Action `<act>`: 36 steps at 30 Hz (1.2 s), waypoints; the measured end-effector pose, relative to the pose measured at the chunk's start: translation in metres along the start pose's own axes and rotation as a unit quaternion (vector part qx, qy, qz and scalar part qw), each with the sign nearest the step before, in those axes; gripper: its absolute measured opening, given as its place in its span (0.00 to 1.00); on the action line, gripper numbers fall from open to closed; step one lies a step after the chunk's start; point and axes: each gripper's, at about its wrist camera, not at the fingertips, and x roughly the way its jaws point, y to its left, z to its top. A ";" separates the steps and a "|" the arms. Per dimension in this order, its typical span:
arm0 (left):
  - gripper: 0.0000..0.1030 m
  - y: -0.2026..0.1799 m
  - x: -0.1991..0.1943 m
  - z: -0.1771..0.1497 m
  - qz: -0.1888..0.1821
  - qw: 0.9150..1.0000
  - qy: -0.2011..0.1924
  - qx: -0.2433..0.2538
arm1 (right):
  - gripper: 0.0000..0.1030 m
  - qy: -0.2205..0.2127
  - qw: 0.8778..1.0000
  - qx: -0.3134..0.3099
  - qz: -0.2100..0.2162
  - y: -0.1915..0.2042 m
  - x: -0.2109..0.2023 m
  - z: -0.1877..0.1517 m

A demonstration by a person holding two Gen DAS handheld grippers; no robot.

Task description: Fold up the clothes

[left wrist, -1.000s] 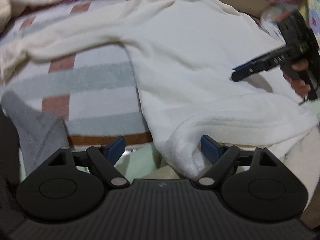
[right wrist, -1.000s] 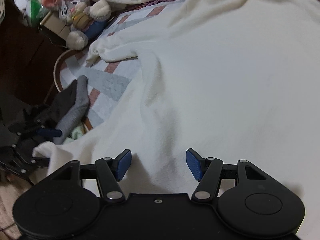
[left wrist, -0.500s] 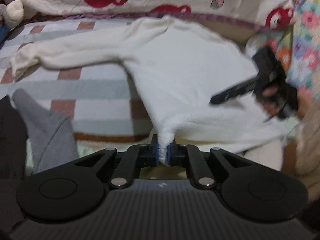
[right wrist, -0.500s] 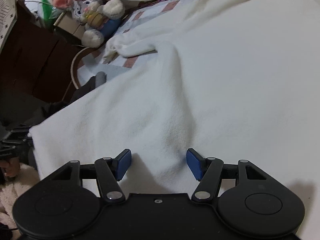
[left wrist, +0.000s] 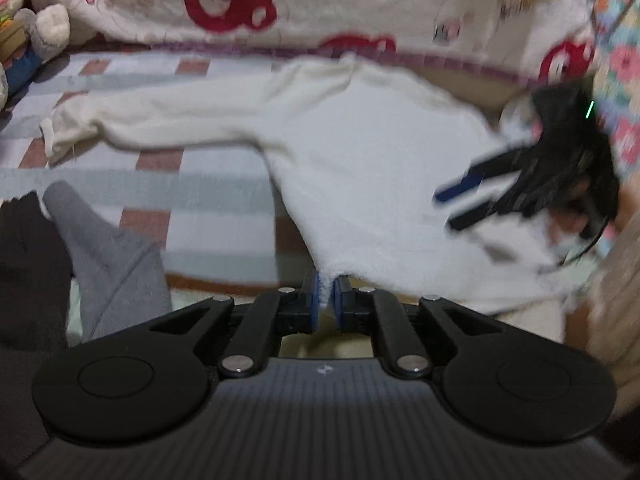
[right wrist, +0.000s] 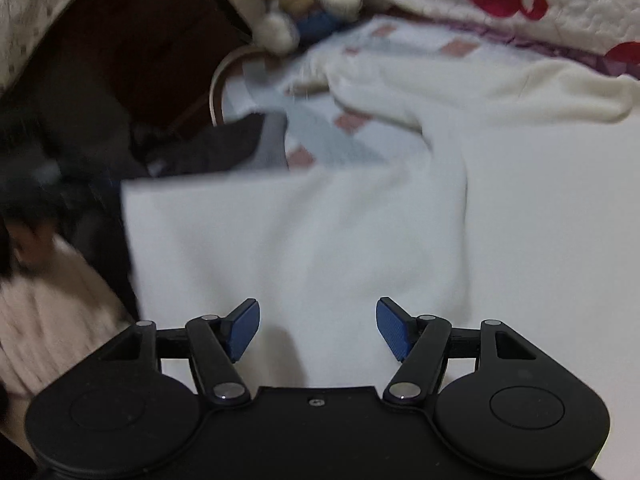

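A cream-white long-sleeved sweater (left wrist: 360, 152) lies spread on the bed, one sleeve stretched out to the left. My left gripper (left wrist: 327, 284) is shut on the sweater's near bottom corner, which is pulled up into a peak between the blue pads. In the left wrist view my right gripper (left wrist: 460, 208) hovers blurred over the sweater's right side. Seen from its own camera, the right gripper (right wrist: 318, 320) has its jaws opening wide above the sweater (right wrist: 360, 220). The cloth lies below the pads and nothing is pinched between them.
The sweater rests on a checked blanket (left wrist: 180, 184). A grey garment (left wrist: 108, 256) and a dark one (left wrist: 24, 272) lie at the near left. A plush toy (left wrist: 24, 40) and a bear-print quilt (left wrist: 320, 0) line the back. A person's cream sleeve (right wrist: 48, 312) is at left.
The left gripper went from open to shut on the sweater's corner and lifted it. The right gripper rose and rolled above the cloth, its jaws staying apart.
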 end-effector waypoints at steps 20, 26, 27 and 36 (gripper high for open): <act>0.08 0.036 0.004 0.007 -0.033 0.991 -0.008 -0.131 | 0.52 0.081 0.989 -0.038 0.119 0.045 0.066 -0.016; 0.56 0.061 0.027 -0.004 -0.098 0.960 0.017 -0.261 | 0.52 0.058 0.993 -0.048 0.095 0.054 0.065 -0.017; 0.58 0.065 0.031 -0.007 -0.116 0.949 0.021 -0.292 | 0.52 0.049 0.993 -0.048 0.093 0.055 0.064 -0.019; 0.24 0.045 0.055 -0.005 -0.081 0.965 0.045 -0.244 | 0.58 -0.002 0.992 -0.078 0.099 0.074 0.057 -0.018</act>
